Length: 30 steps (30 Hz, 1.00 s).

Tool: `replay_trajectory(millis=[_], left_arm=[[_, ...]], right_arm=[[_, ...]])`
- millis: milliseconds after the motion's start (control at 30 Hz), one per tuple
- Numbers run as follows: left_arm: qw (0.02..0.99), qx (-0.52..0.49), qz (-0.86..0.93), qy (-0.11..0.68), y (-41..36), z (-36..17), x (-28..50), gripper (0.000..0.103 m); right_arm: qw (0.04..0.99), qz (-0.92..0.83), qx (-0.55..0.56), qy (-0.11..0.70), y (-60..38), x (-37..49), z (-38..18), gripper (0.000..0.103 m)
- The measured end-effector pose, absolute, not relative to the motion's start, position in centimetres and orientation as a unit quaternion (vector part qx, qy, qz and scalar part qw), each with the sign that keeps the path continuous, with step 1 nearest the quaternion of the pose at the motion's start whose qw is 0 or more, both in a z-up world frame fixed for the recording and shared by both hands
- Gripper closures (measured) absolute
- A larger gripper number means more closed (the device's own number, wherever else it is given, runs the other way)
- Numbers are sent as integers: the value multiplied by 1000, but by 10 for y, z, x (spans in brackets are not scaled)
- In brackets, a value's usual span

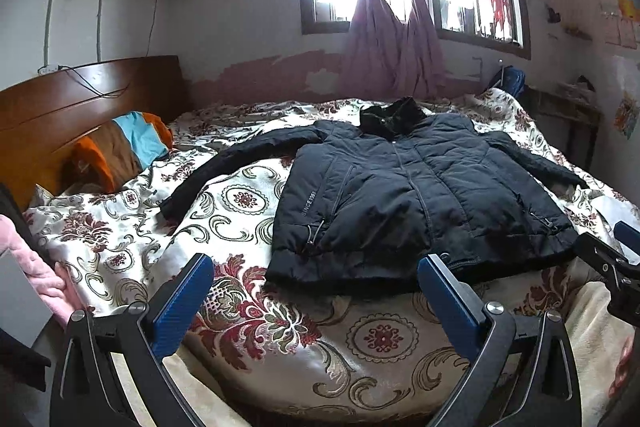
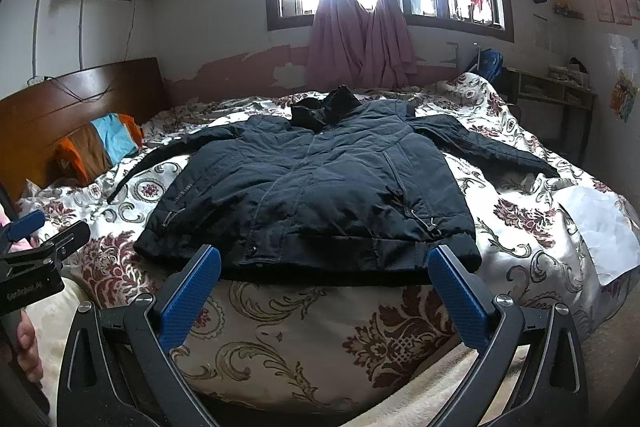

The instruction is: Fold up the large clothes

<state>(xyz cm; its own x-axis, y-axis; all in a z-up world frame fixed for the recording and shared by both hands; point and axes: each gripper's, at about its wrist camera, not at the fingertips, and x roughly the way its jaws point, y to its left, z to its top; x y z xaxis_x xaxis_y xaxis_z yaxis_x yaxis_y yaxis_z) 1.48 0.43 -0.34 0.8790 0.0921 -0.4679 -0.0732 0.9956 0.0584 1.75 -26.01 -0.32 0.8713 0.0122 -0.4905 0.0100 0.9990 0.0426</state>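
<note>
A dark navy padded jacket (image 1: 404, 187) lies flat, front up and zipped, on the floral bedspread (image 1: 248, 307), both sleeves spread out, collar toward the window. It also shows in the right wrist view (image 2: 320, 187). My left gripper (image 1: 316, 271) is open and empty, held above the bed's near edge, just short of the jacket's hem. My right gripper (image 2: 324, 263) is open and empty, also just short of the hem. Each gripper shows at the edge of the other's view: the right one (image 1: 616, 259), the left one (image 2: 36, 239).
A wooden headboard (image 1: 60, 115) stands at the left with orange, brown and blue clothes (image 1: 124, 147) piled against it. A white sheet of paper (image 2: 600, 227) lies on the bed's right side. A desk (image 2: 552, 91) stands at the far right, and curtains hang before the window.
</note>
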Motion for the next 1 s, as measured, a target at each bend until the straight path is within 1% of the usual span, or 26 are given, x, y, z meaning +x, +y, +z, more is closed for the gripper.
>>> replay_trajectory(millis=[400,733,1000], left_arm=[[944,52,65,321,-7,-14,58,0],[918,74,91,379,-20,-24,128,0],[901,91,87,415,-37,-40,191,0]], right_arm=[[953,-9,25,301,-276,51,-9,1],[948,-47,5,314,-311,138,-20,1],[936,-118,-14,331,-350,212,-36,1]])
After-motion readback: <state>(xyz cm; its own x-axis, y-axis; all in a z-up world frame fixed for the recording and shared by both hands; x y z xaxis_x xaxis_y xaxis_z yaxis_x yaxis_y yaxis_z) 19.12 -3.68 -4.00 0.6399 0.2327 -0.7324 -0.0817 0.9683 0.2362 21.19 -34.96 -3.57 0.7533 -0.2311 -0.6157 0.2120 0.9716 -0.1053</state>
